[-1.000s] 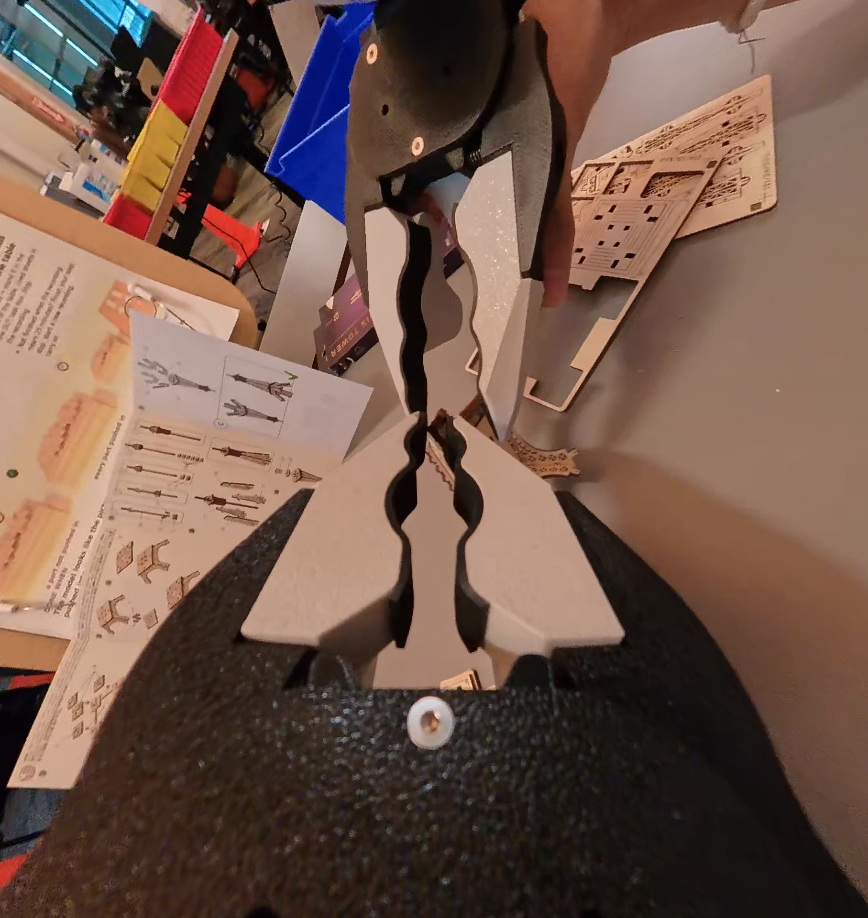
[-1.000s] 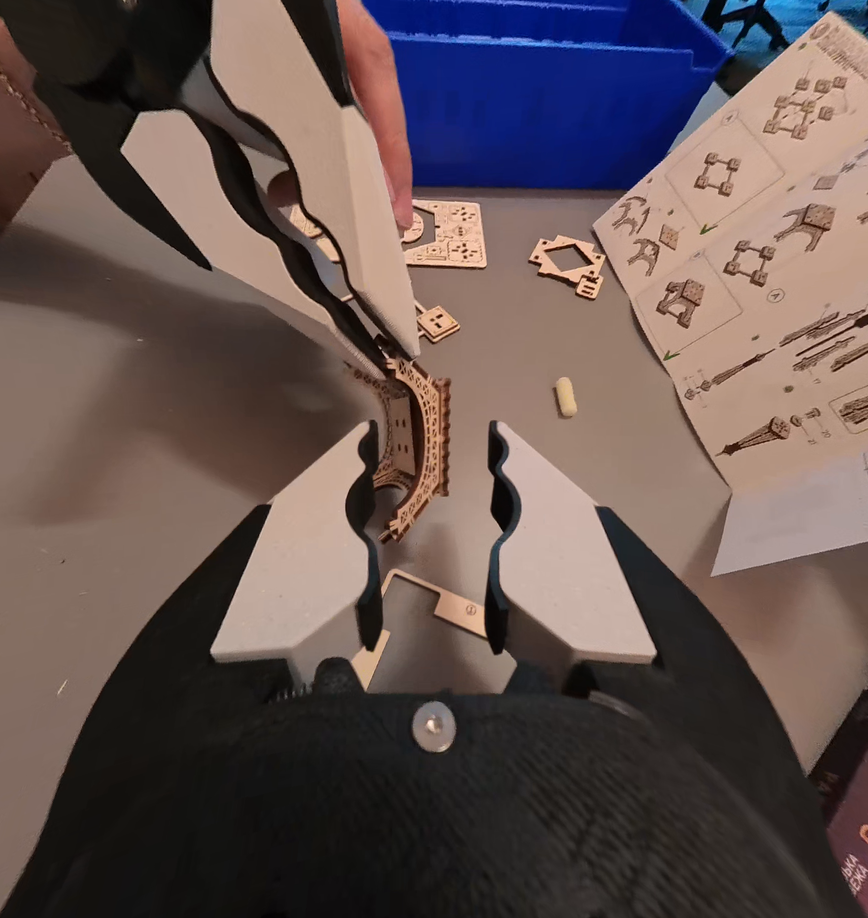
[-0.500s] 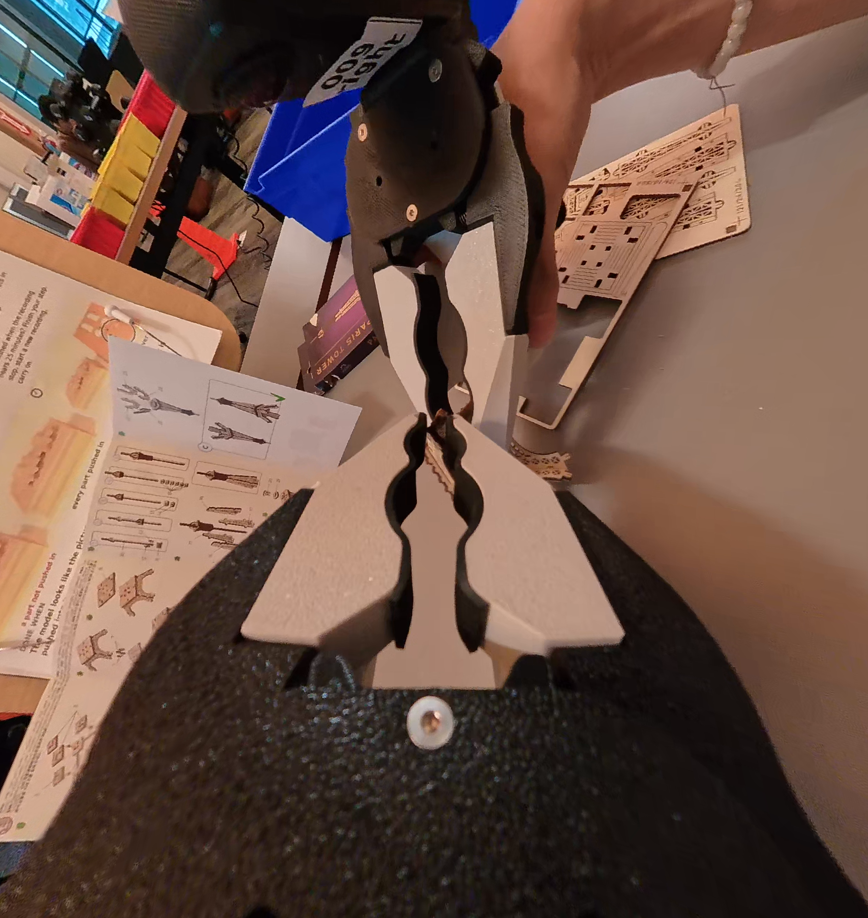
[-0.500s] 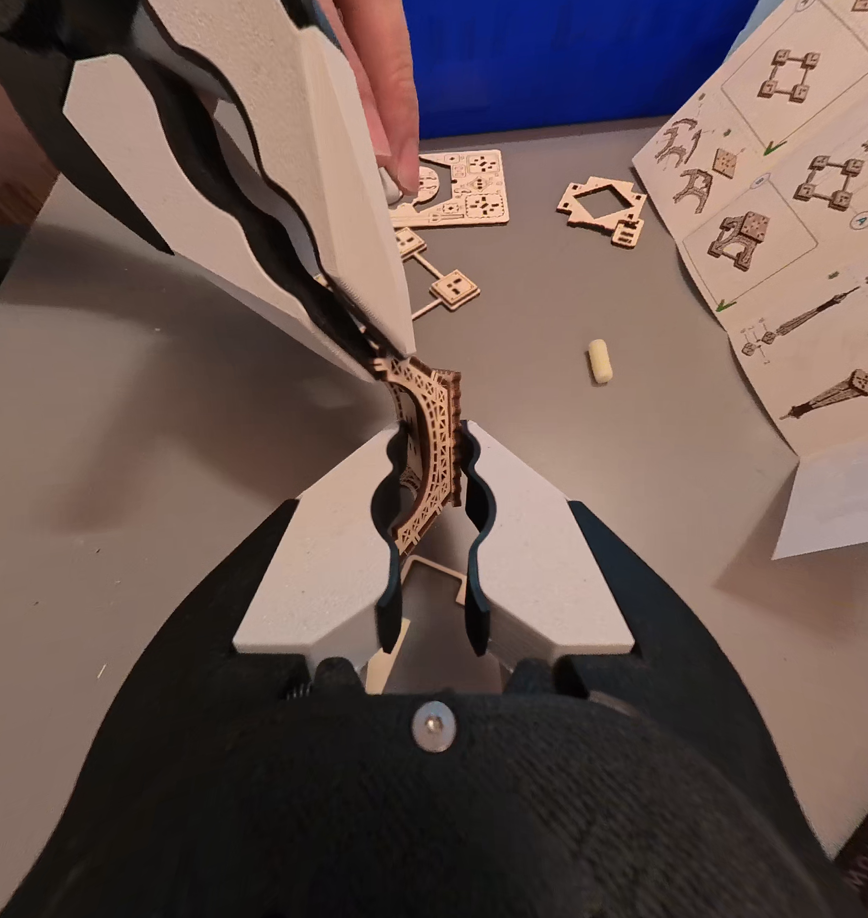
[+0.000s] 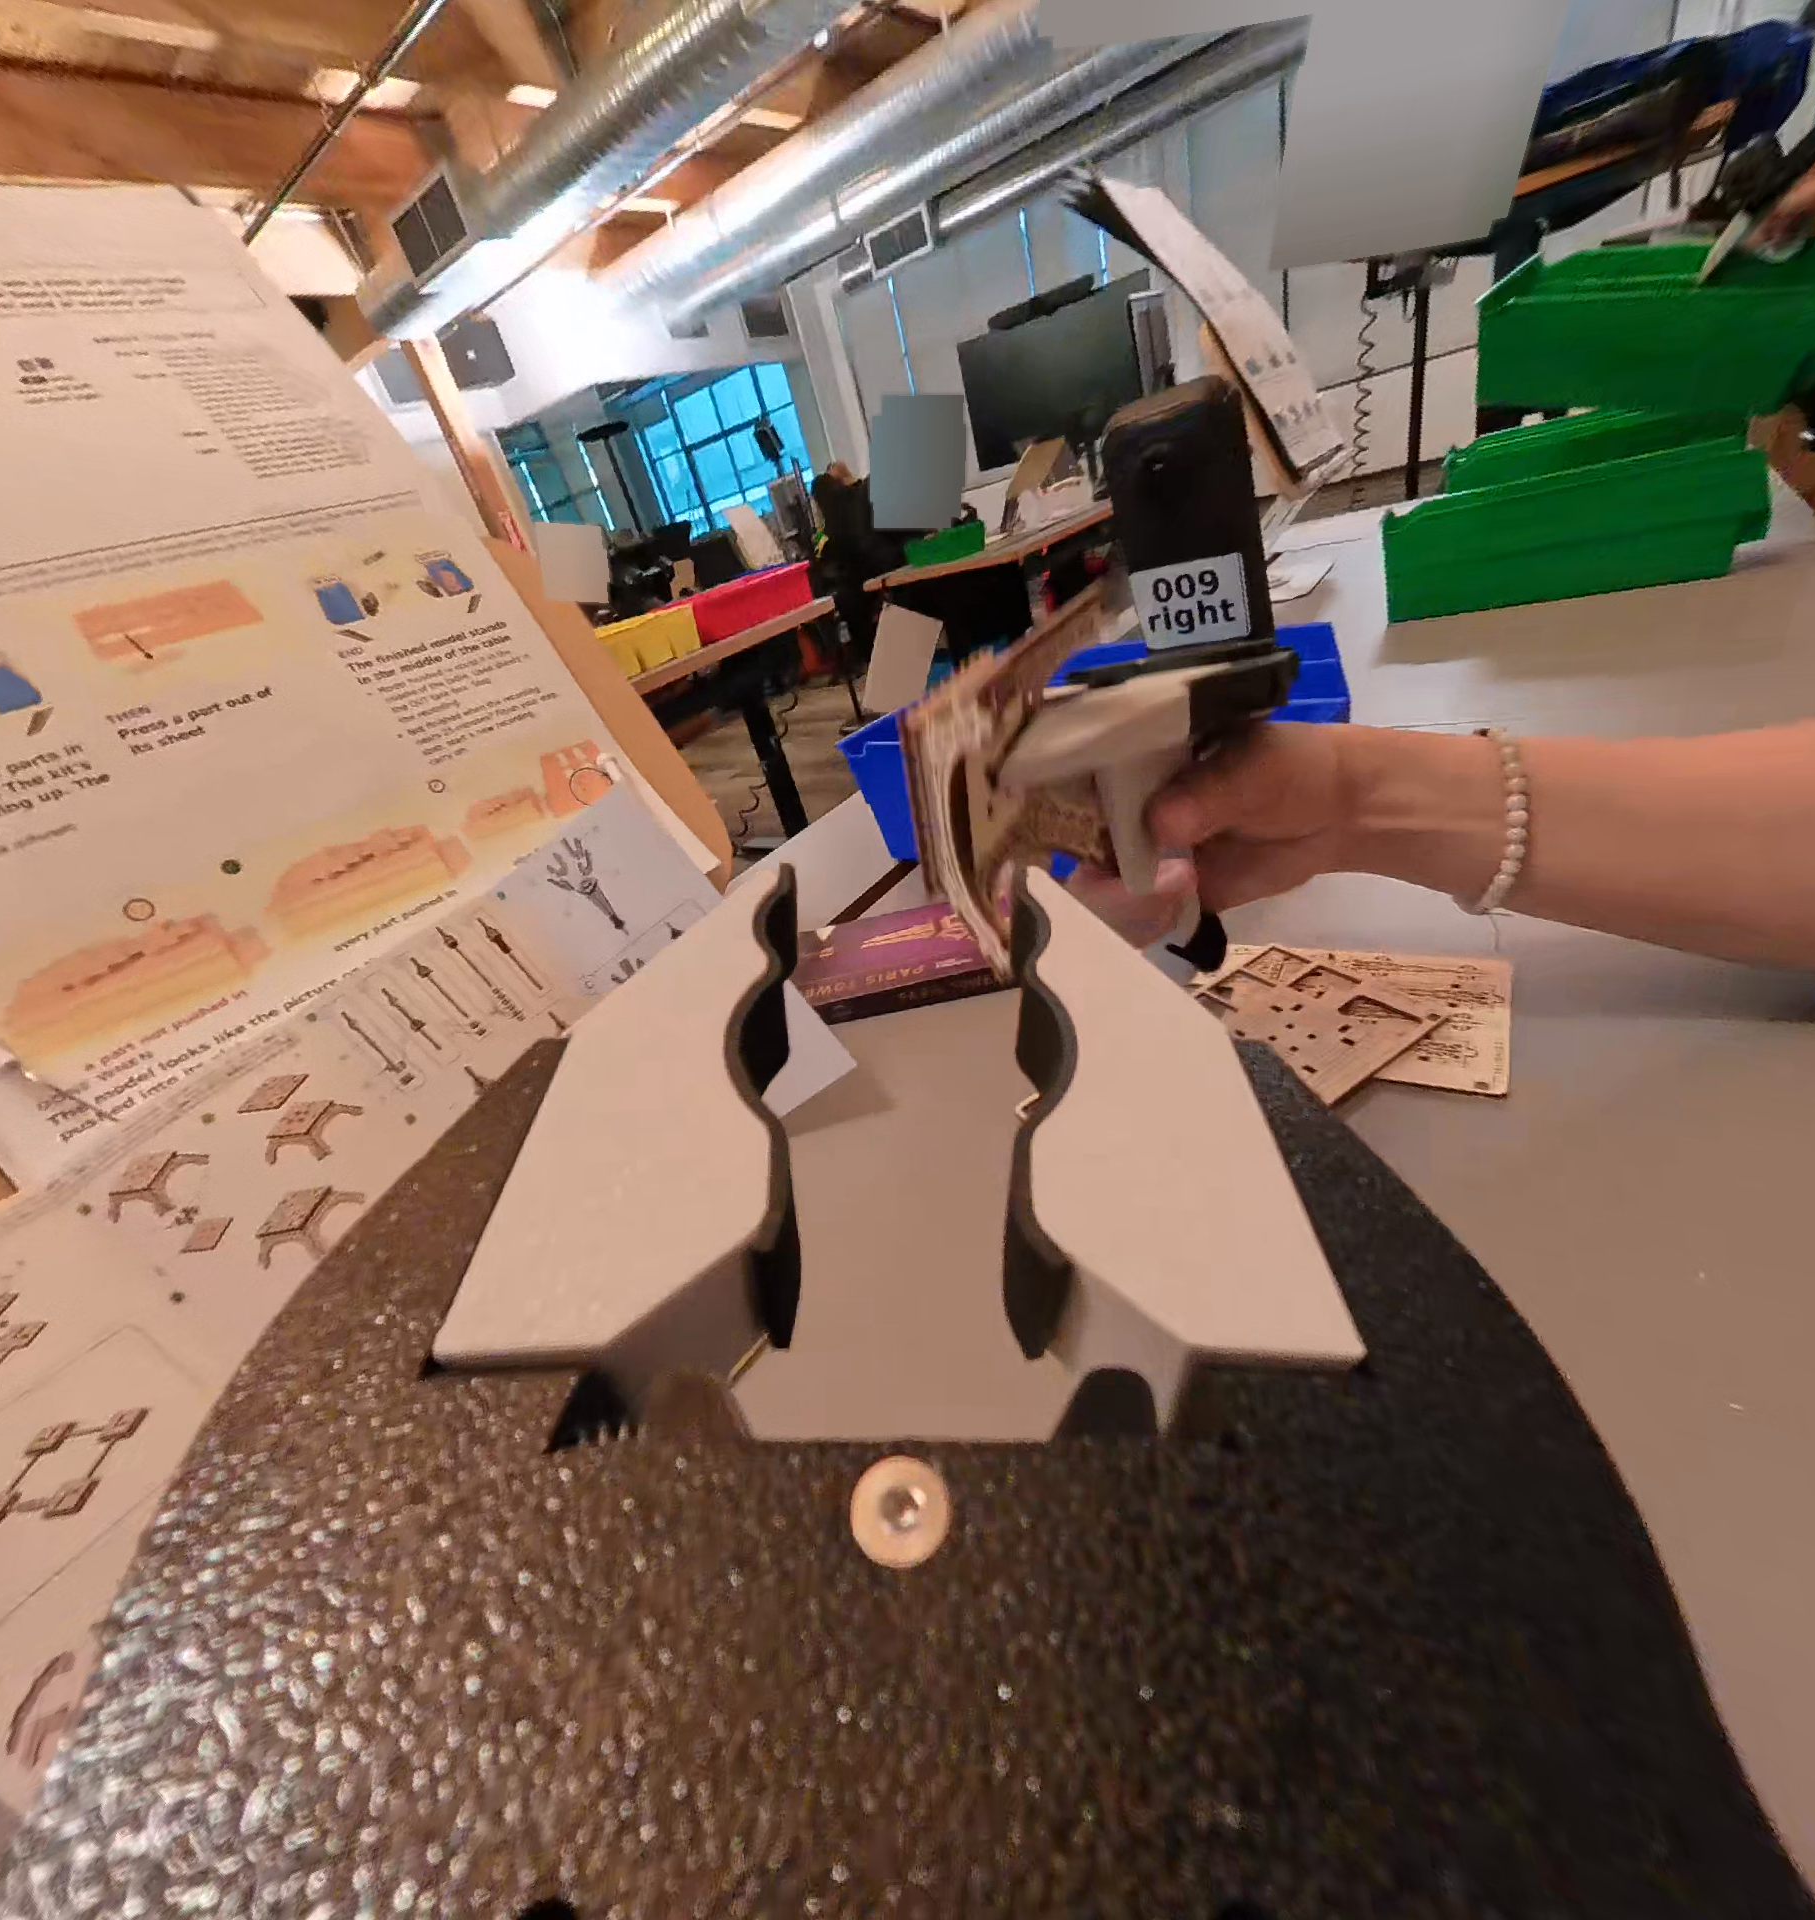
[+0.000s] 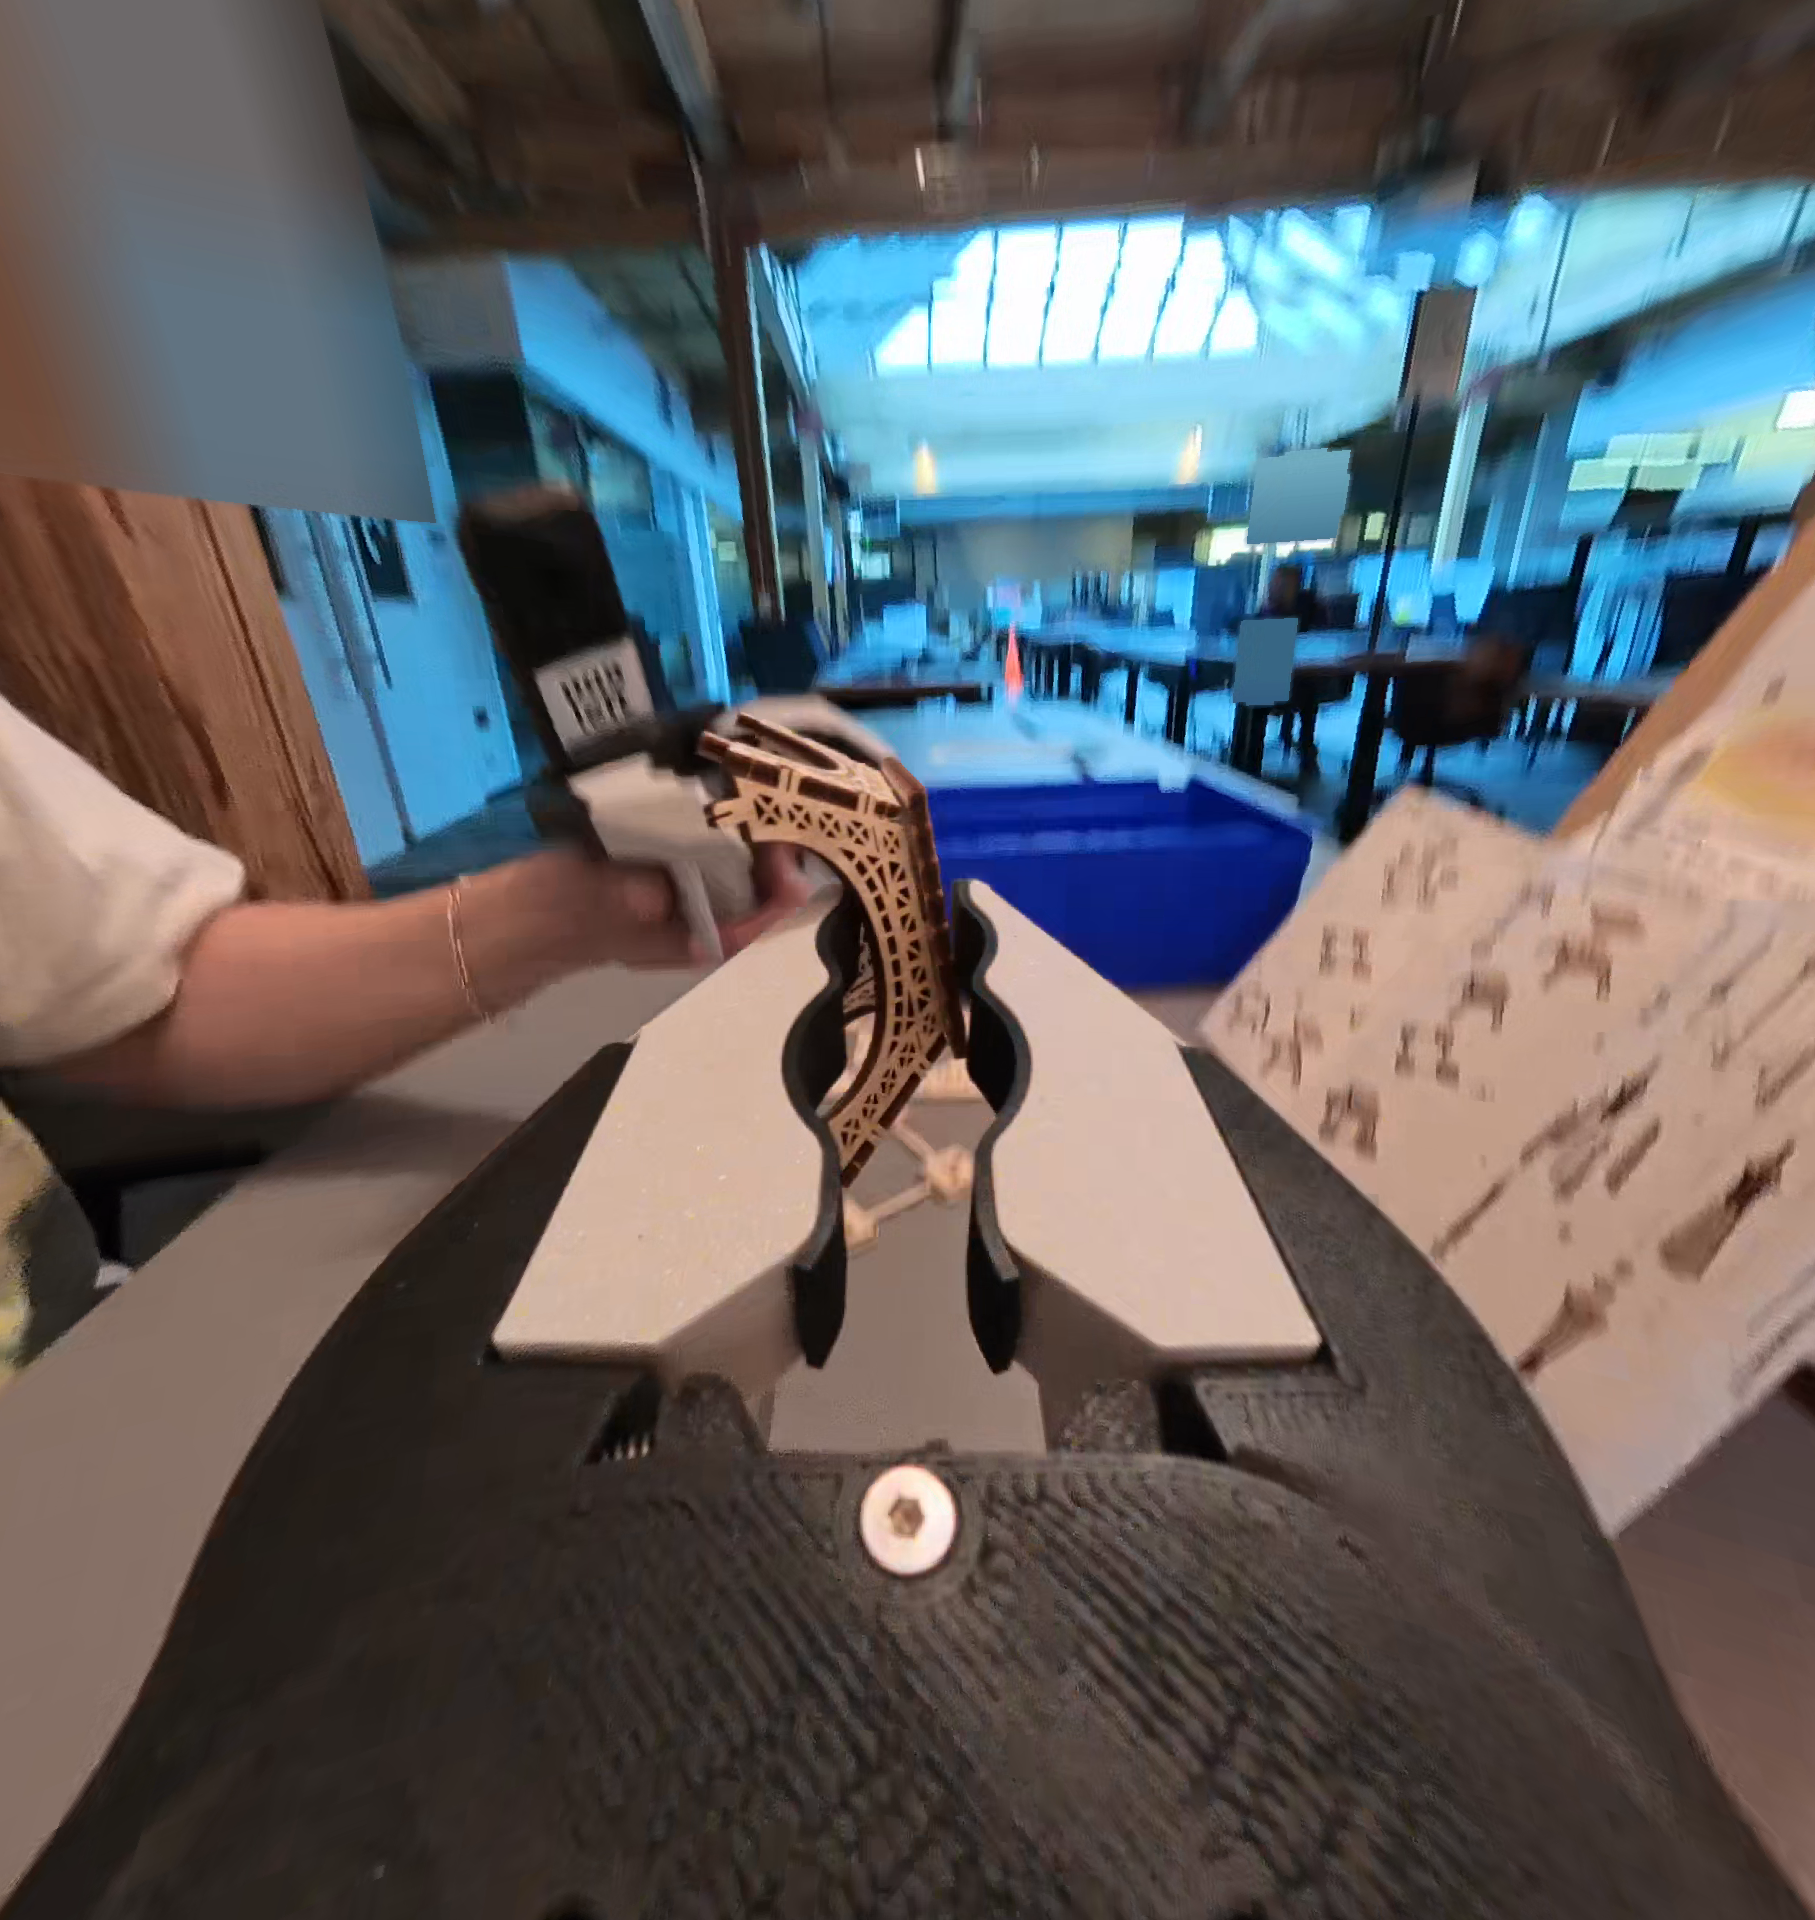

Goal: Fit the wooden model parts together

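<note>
A wooden lattice arch piece (image 6: 887, 977) is clamped between the fingers of my right gripper (image 6: 898, 914), which is shut on it and holds it upright above the grey table (image 6: 259, 1247). In the left wrist view the same piece (image 5: 950, 831) sticks out of the right gripper (image 5: 996, 764), just beyond my left fingertips. My left gripper (image 5: 903, 894) is open and empty, its jaws wide apart. In the right wrist view the left gripper (image 6: 705, 805) sits behind the piece's far end, and contact cannot be told.
Laser-cut wooden sheets (image 5: 1370, 1003) and a purple box (image 5: 898, 961) lie on the table ahead of my left gripper. Instruction sheets (image 5: 259, 1122) and a propped board (image 5: 155, 623) are at left. A blue bin (image 6: 1111, 862) stands behind. Small wooden parts (image 6: 918, 1179) lie under the right gripper.
Both grippers have tilted up from facing the table to level. My right gripper closed on the arch piece. My left gripper, shut on it before, has opened and let go.
</note>
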`<state>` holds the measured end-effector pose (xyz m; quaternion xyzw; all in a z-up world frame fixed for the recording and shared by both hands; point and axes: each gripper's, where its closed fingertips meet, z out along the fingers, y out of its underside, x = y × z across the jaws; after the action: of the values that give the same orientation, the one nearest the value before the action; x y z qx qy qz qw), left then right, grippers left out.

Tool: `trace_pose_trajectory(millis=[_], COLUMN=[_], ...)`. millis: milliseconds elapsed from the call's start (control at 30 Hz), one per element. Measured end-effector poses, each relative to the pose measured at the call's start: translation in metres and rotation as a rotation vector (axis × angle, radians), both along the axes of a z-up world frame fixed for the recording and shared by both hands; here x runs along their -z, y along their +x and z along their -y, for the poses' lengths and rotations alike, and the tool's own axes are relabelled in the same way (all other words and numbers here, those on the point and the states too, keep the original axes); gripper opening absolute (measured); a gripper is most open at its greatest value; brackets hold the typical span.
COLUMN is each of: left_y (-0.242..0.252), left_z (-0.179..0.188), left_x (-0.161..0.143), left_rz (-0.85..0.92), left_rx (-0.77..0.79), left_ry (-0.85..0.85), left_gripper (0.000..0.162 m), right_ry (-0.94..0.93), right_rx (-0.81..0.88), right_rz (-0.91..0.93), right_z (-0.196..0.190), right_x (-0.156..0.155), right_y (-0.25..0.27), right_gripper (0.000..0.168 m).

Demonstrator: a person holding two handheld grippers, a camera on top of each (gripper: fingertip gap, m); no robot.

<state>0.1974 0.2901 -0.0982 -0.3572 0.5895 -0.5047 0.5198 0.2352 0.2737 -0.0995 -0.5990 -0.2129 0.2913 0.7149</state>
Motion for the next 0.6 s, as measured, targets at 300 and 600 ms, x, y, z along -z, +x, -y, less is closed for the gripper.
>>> trace_pose_trajectory(millis=[300,600], left_y=[0.010,0.006], left_z=[0.038,0.043], left_x=[-0.033,-0.057], left_rz=[0.063,0.088], left_rx=[0.123,0.201], left_ry=[0.124,0.057], left_gripper=[0.030,0.014], right_ry=[0.169,0.128], right_rx=[-0.033,-0.056], right_rz=[0.047,-0.026], right_z=[0.022,0.022], right_x=[-0.041,-0.052], right_y=[-0.023,-0.031], right_gripper=[0.014,0.014])
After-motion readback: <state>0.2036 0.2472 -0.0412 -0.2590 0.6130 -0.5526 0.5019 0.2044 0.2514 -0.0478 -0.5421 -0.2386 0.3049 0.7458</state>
